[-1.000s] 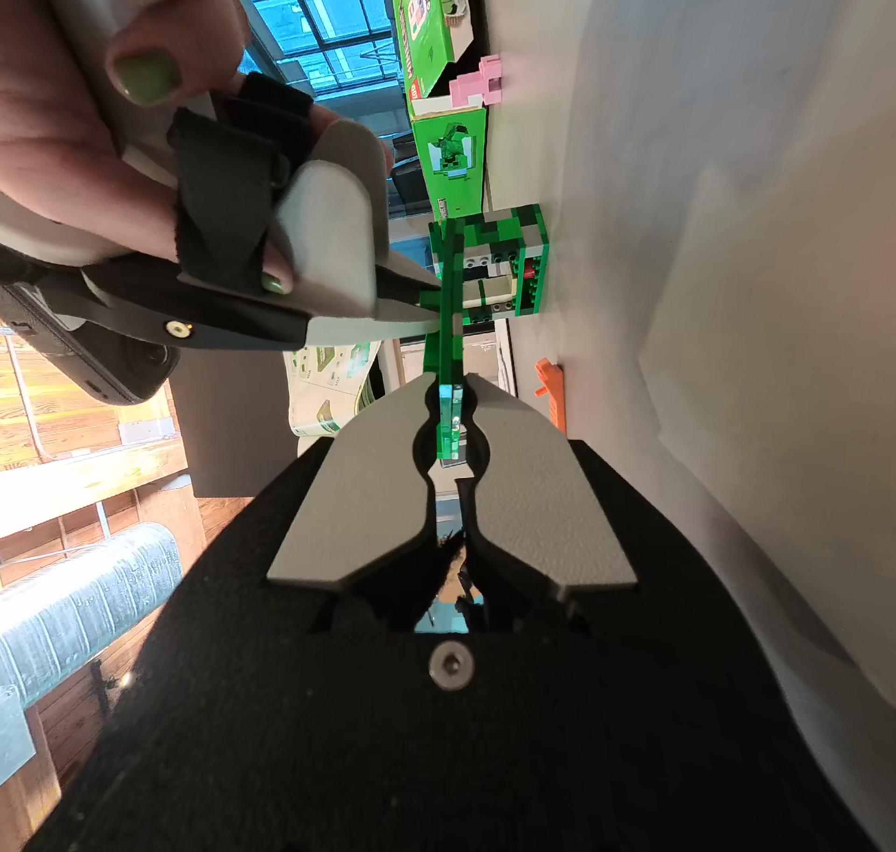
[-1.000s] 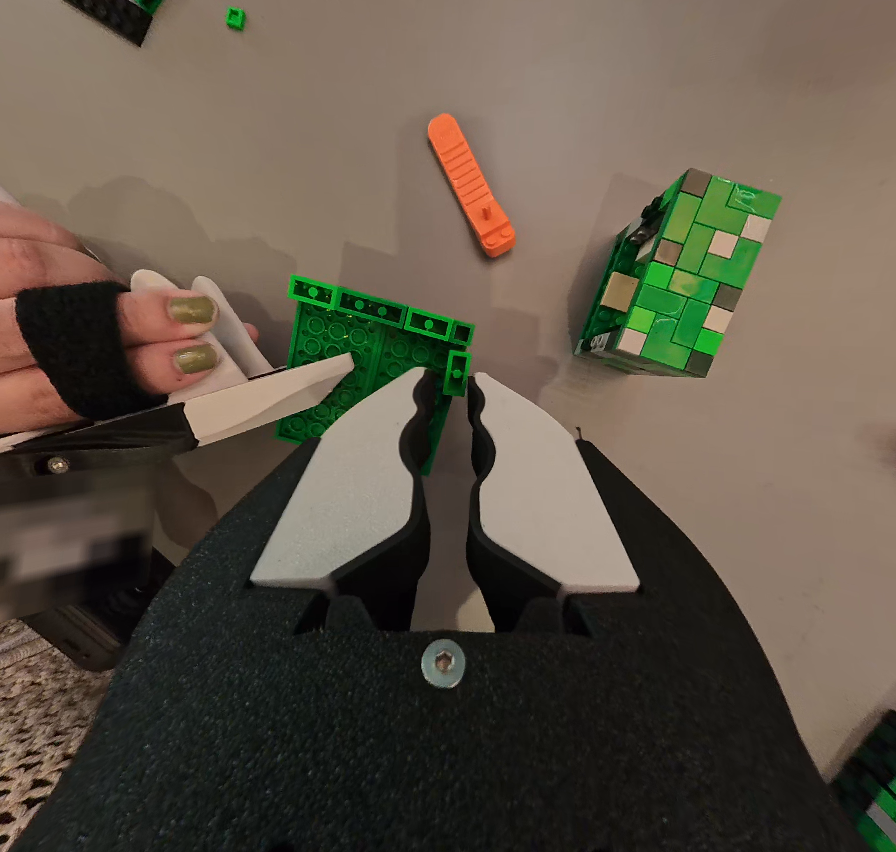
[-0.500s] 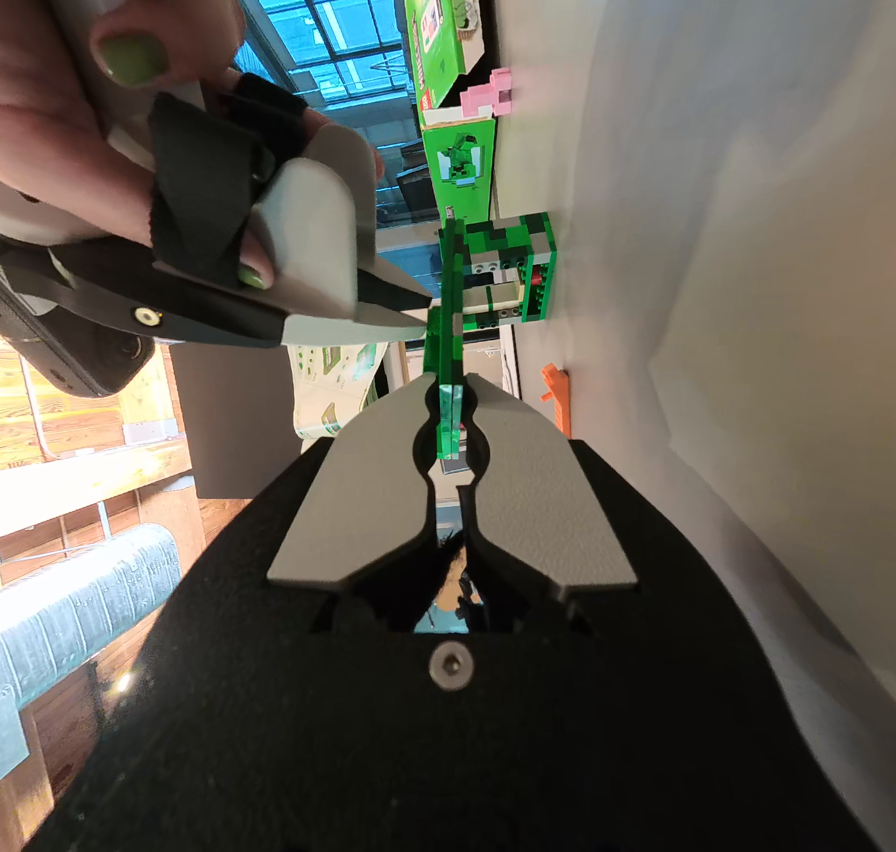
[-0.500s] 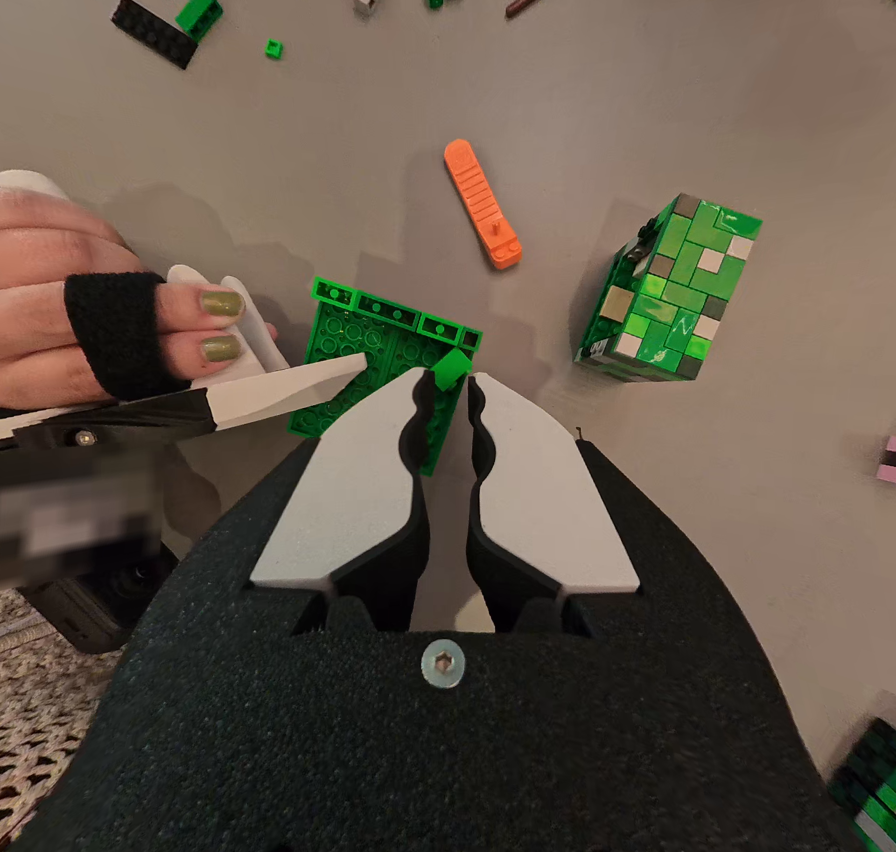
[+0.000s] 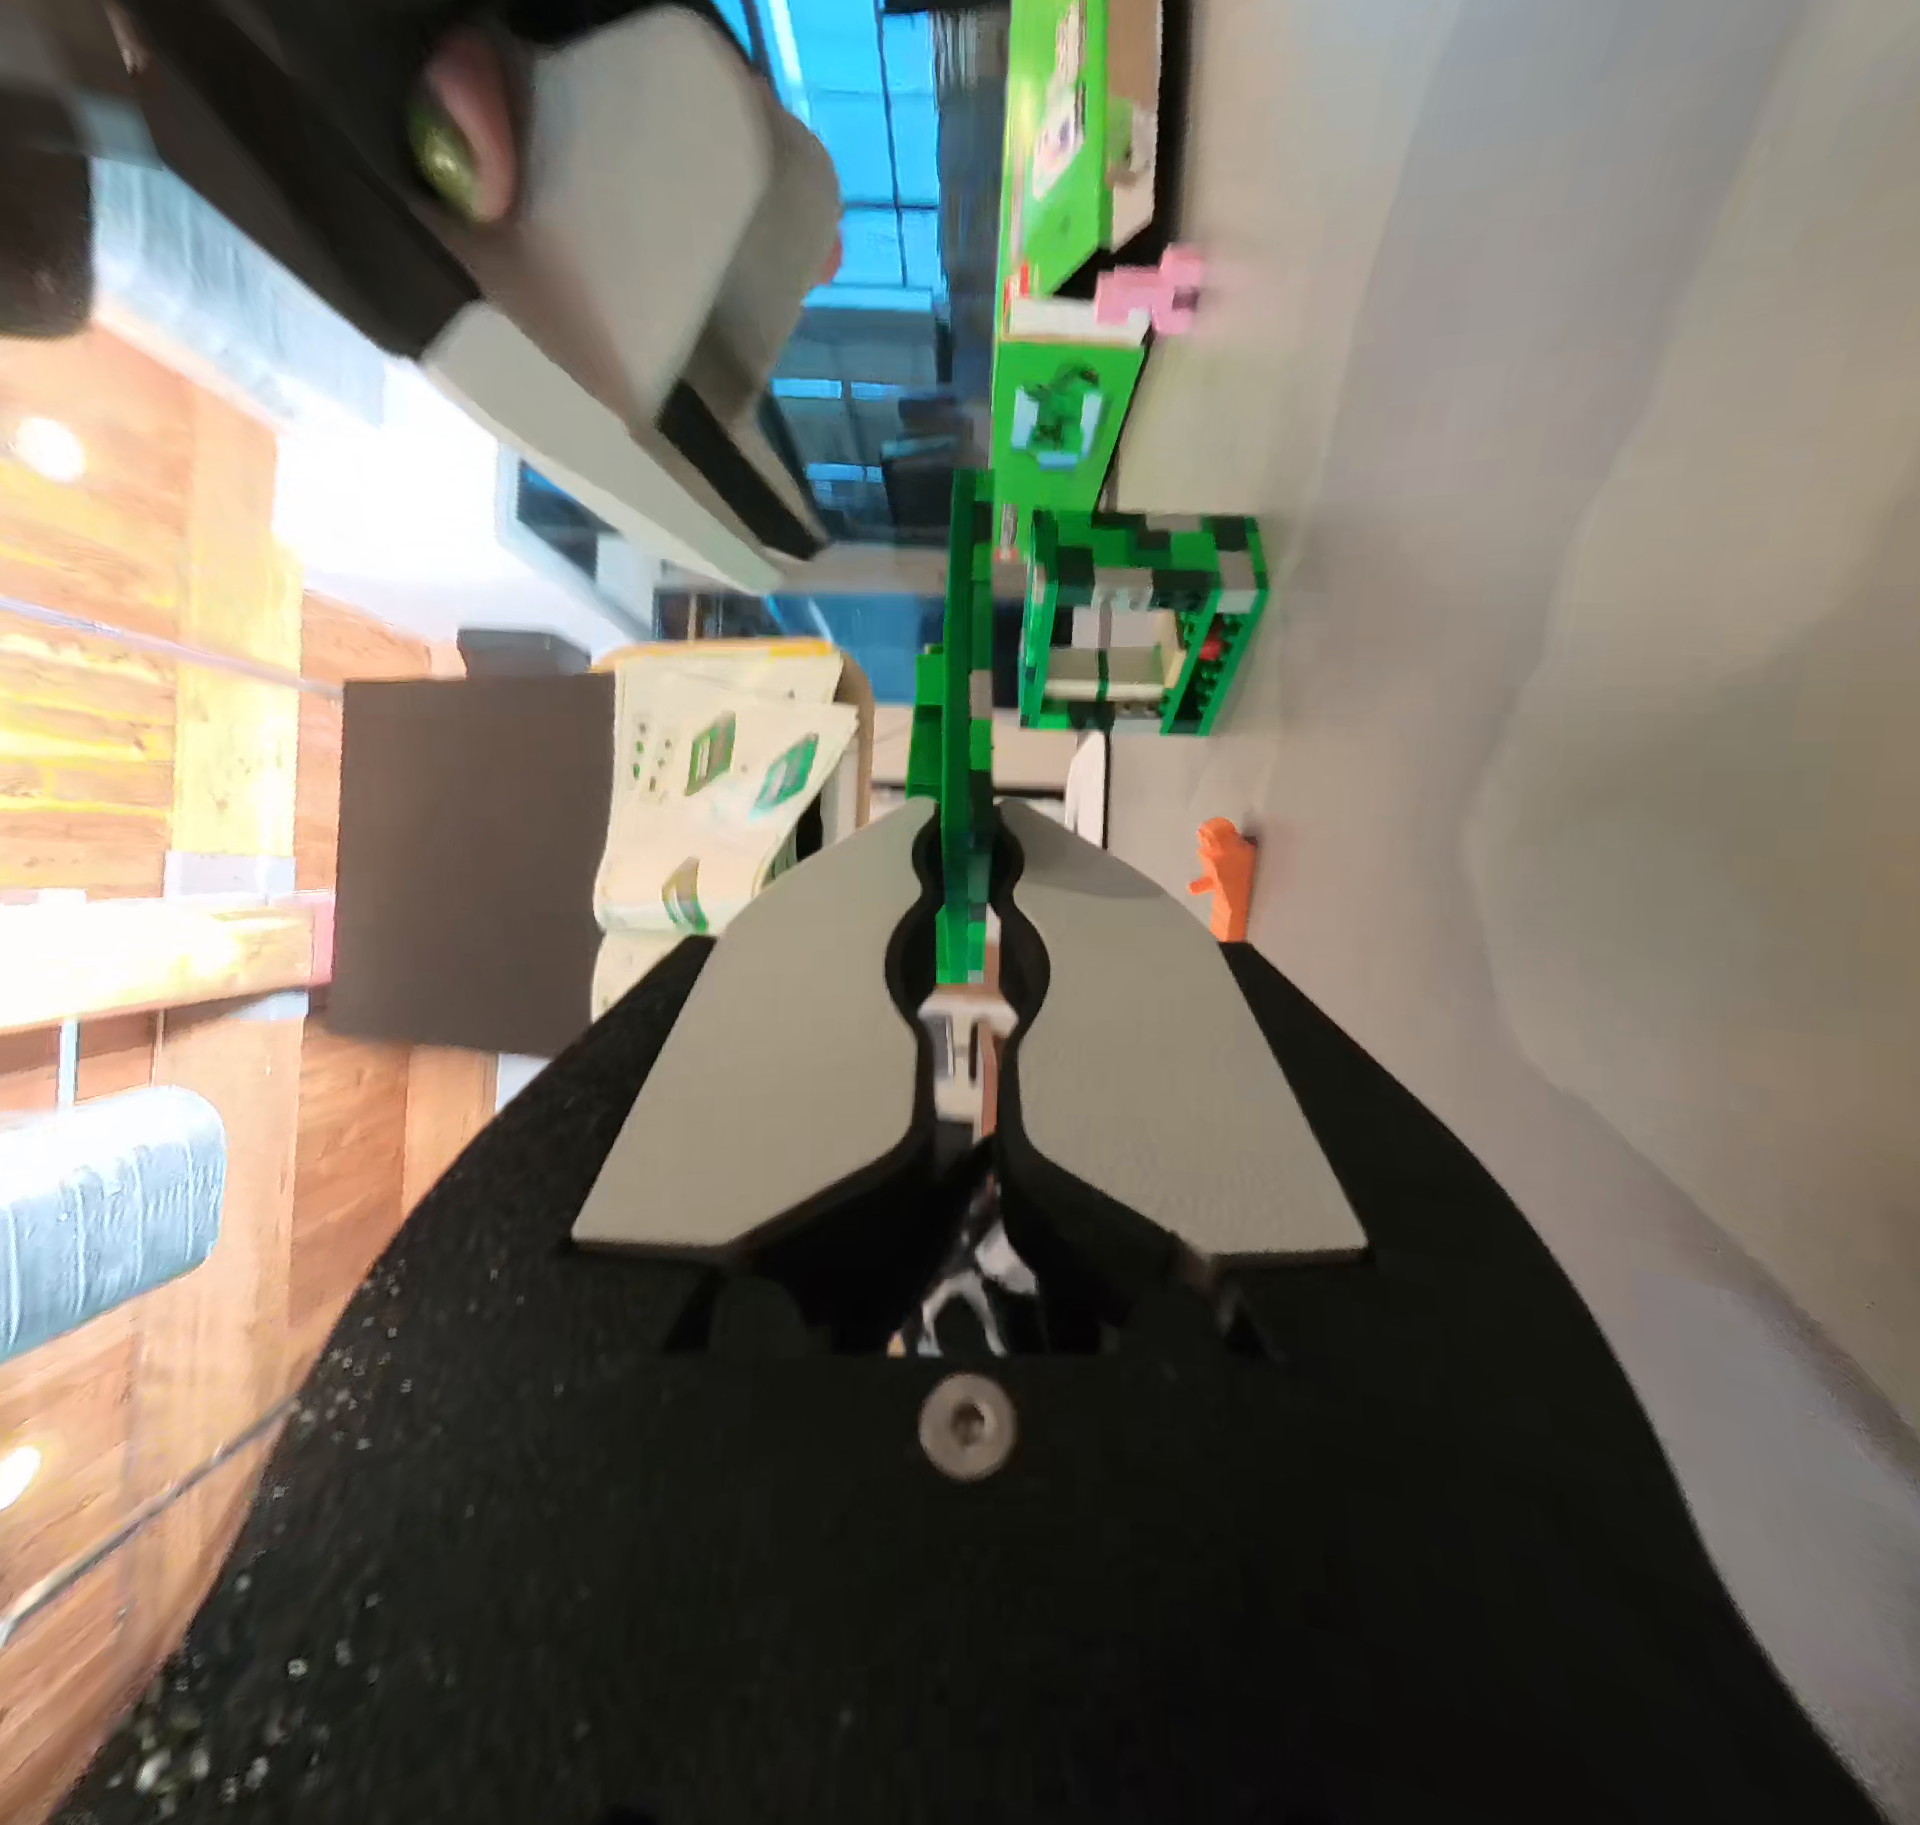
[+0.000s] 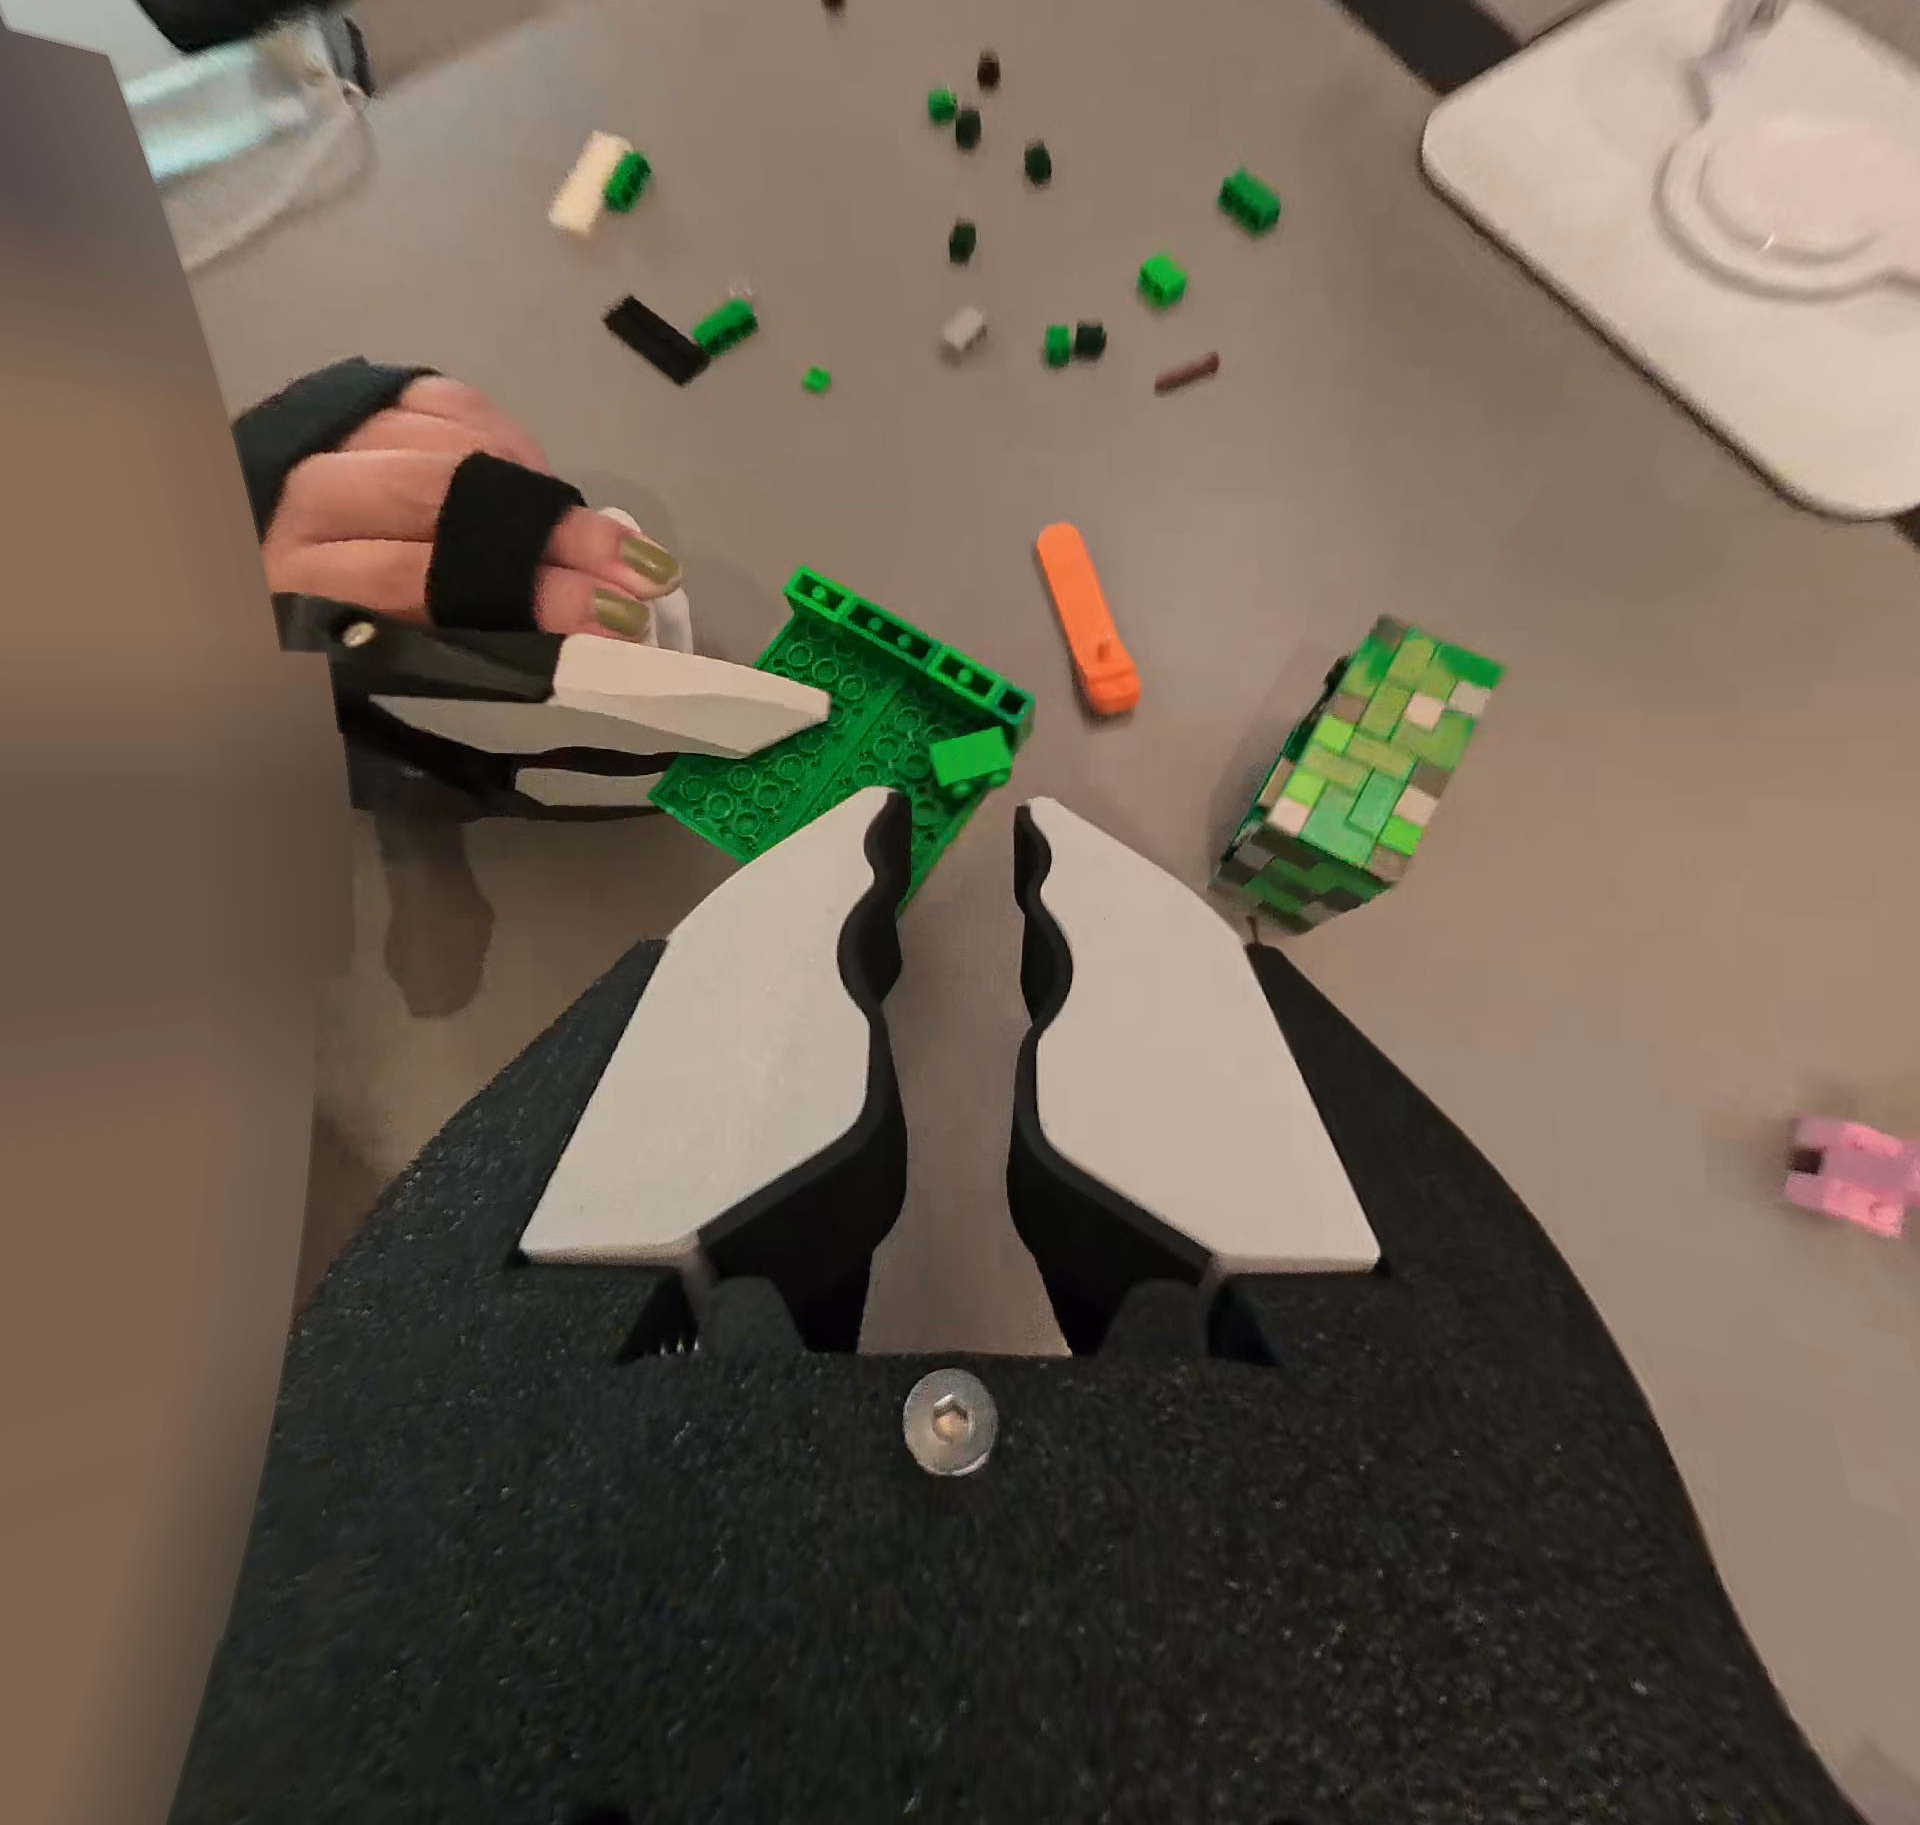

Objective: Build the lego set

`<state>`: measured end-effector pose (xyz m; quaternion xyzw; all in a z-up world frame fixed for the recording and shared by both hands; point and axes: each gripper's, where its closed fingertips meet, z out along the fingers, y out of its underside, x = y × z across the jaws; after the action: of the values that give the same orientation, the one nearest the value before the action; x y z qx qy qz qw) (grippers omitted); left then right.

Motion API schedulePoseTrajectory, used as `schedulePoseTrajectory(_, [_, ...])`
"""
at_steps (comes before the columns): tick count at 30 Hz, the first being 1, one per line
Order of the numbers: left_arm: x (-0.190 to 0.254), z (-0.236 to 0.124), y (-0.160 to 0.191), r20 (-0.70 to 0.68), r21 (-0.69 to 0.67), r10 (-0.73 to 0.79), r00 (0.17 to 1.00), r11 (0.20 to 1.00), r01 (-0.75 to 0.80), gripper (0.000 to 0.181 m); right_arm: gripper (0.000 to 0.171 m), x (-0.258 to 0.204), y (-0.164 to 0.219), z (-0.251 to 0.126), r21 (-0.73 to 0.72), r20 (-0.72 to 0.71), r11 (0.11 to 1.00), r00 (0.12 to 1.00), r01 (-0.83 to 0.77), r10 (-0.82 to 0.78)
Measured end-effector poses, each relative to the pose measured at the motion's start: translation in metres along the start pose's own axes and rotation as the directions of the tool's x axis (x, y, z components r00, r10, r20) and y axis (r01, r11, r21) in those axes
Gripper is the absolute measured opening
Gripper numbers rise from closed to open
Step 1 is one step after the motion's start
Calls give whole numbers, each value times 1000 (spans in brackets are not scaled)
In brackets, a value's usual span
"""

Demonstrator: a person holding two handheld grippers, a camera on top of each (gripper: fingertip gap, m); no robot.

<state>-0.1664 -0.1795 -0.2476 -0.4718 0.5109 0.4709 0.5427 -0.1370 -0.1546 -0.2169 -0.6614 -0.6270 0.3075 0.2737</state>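
My left gripper [image 5: 966, 819] is shut on the edge of a green lego plate [image 5: 961, 695], which the left wrist view shows edge-on. In the right wrist view the plate [image 6: 831, 726] is tilted above the table, with a row of green bricks along its far edge. The left gripper [image 6: 743, 747] pinches its left side. A small green brick [image 6: 971, 757] lies askew on the plate near its right corner. My right gripper [image 6: 956, 819] is open and empty, just short of that brick. Its fingers [image 5: 644, 248] show blurred at the upper left of the left wrist view.
A green checkered block build [image 6: 1361, 778] [image 5: 1143, 622] stands right of the plate. An orange brick separator [image 6: 1086, 617] lies behind it. Several loose small bricks [image 6: 961, 331] are scattered farther back. A white stand base [image 6: 1662, 217], a pink figure [image 6: 1860, 1173] and an instruction booklet [image 5: 717, 788] are around.
My right gripper has let go of the small green brick, opened wider and pulled back and up from the plate. The brick stays tilted on the plate. The left gripper keeps its hold.
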Motion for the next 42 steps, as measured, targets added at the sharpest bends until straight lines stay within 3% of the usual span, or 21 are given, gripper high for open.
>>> schedulePoseTrajectory(2, [-2, -3, -2, 17, 33, 20, 1000, 999, -20, 6, 18, -1, -3, -10, 58, 27, 995, 996, 84, -86])
schedulePoseTrajectory(5, [-1, -2, -3, 9, 28, 19, 1000, 999, -19, 6, 22, 2, -1, -12, 48, 30, 997, 998, 59, -61])
schedulePoseTrajectory(11, [4, -3, -13, 0, 61, 48, 999, 997, -48, 6, 24, -5, 9, 7, -58, -44, 974, 974, 220, -223])
schedulePoseTrajectory(17, [0, -4, -12, 16, 56, 43, 999, 997, -44, 6, 30, -5, 23, 20, -136, -5, 971, 980, 195, -198])
schedulePoseTrajectory(20, [-1, -6, -15, 23, 72, 50, 998, 996, -52, 5, 30, -7, 24, 19, -123, 36, 982, 990, 142, -139])
schedulePoseTrajectory(23, [-2, -8, -19, 38, 98, 58, 998, 993, -61, 6, 30, -13, 22, 14, -90, 182, 996, 983, 7, 9])
schedulePoseTrajectory(28, [-6, -11, -25, 61, 132, 61, 996, 989, -68, 6, 27, -21, 24, 8, -114, 427, 970, 872, -213, 241])
schedulePoseTrajectory(32, [-3, -9, -21, 38, 112, 54, 998, 992, -58, 6, 16, -21, 25, 3, -111, 472, 958, 834, -266, 286])
schedulePoseTrajectory(36, [-1, -4, -14, 2, 57, 6, 1000, 998, -6, 6, 9, -15, 13, 1, 59, 376, 973, 908, -222, 185])
schedulePoseTrajectory(42, [-1, -3, -11, -16, 20, -25, 1000, 999, 25, 6, 9, -21, 3, 9, 300, 91, 954, 995, 10, -40])
